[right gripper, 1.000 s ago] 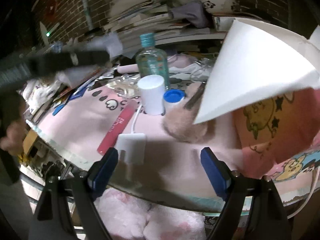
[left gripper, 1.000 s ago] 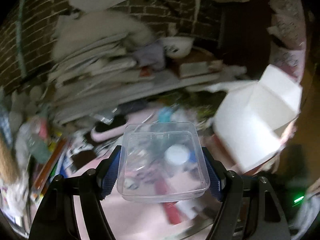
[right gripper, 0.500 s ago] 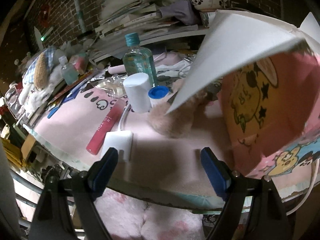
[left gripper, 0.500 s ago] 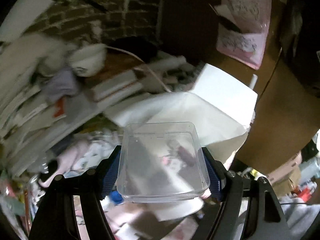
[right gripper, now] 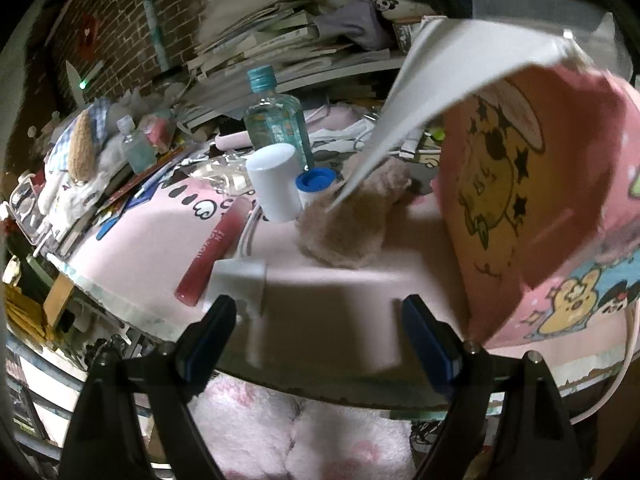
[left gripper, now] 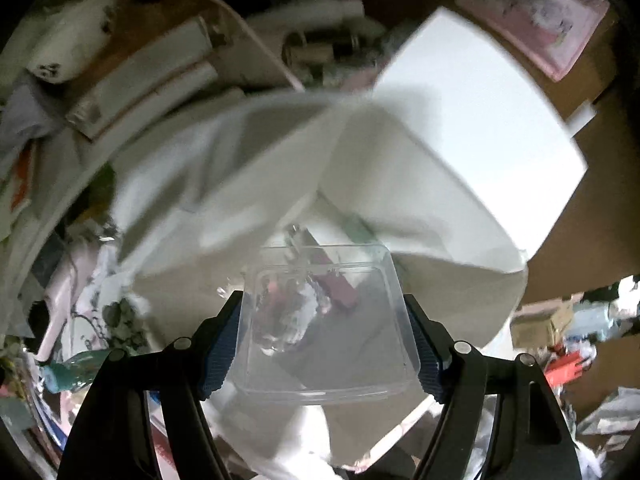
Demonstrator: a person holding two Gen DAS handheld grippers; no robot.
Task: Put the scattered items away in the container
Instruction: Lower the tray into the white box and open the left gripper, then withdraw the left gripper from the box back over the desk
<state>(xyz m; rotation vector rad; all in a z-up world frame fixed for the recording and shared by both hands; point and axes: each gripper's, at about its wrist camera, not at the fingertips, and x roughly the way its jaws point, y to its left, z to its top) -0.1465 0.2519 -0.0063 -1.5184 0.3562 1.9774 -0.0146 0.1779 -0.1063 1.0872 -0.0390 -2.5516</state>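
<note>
The desk [right gripper: 132, 236] is covered with a smooth pink cartoon-printed mat and heaped at its far edge with a slumped stack of books and papers [right gripper: 276, 36]. At 2 o'clock in the right wrist view stands the box [right gripper: 532, 184], a stiff pink carton printed with cartoon animals, its white flaps [right gripper: 452, 76] folded out; the left wrist view looks down into its white, matte inside [left gripper: 400, 184], where a dark red object shows blurred through clear plastic. The left gripper [left gripper: 324, 320] has its blue ribbed jaws closed on a clear tray [left gripper: 328, 344], a rigid, glossy, round-cornered rectangle of plastic held over the box mouth. The right gripper [right gripper: 316, 332] hangs at the near desk edge with jaws wide apart and nothing between them. At 12 o'clock from it lies a fuzzy tan puff [right gripper: 348, 224], partly under a flap. Behind it stands a clear bottle [right gripper: 276, 120] of bluish liquid with a teal ribbed cap. Touching the puff's left side are a smooth white cylinder [right gripper: 276, 184] and a small blue-capped jar [right gripper: 316, 184]. At 11 o'clock lie a slim glossy pink tube [right gripper: 212, 248] and a white square charger [right gripper: 240, 280] with its cord.
</note>
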